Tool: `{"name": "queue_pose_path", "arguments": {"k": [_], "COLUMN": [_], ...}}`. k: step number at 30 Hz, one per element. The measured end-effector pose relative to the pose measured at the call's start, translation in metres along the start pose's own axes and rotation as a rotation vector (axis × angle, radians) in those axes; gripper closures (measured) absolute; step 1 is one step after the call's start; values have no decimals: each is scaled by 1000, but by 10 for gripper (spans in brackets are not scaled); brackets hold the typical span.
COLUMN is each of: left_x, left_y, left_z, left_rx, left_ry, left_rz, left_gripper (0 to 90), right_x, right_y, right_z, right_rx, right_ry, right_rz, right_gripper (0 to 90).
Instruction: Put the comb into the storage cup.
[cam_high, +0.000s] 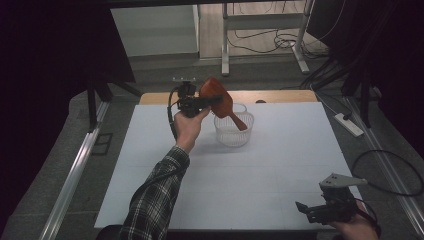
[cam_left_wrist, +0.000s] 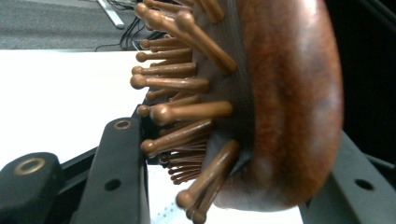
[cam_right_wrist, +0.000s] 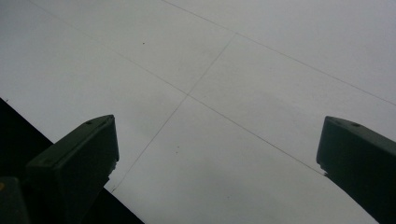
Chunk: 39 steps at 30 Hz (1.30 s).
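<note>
Reddish-brown wooden paddle hairbrush (cam_high: 220, 100), held by its head in the left gripper (cam_high: 212, 101) above the far middle of the white table (cam_high: 150, 165), its handle slanting down into the clear plastic basket (cam_high: 233, 131).

Nearest the person, the right gripper (cam_high: 306, 209) rests at the table's near right corner, jaws apart and empty; its own view looks down on bare white tabletop (cam_right_wrist: 210, 93) between the two black fingers (cam_right_wrist: 79, 158).

Farther off, the left gripper view shows the jaws clamped across the brush head: one on the round-tipped wooden pins (cam_left_wrist: 182, 112), the other on the smooth rounded back (cam_left_wrist: 289, 93).

The step in hand appears to be lowering the brush into the basket. To do it well, the handle should probably go down inside the rim first, clear of the wall, so that the light basket is not tipped or pushed along. The grip should open only once the brush rests on the basket.

The basket stands upright on the table. It appears to hold nothing but the handle end of the brush.
</note>
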<state>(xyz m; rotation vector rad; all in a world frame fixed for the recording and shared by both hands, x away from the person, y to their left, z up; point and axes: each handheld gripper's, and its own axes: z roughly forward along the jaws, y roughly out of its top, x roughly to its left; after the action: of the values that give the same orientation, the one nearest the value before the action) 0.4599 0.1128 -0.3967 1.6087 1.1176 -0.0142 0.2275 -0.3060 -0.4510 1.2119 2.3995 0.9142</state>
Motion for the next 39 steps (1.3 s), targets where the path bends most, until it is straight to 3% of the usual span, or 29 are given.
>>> {"name": "queue_pose_path", "arguments": {"k": [21,39], "left_x": [3,12], "left_y": [-22,-39], "left_z": [20,27], "left_rx": [30,16], "left_ry": [29,54], "left_rz": [10,-28], "left_gripper": [533,529], "right_x": [-1,-1], "right_y": [0,1], "right_z": [1,2], "right_rx": [13,25], "right_ry": [2,1], "right_rz": [8,7], "right_gripper": [0,0]}}
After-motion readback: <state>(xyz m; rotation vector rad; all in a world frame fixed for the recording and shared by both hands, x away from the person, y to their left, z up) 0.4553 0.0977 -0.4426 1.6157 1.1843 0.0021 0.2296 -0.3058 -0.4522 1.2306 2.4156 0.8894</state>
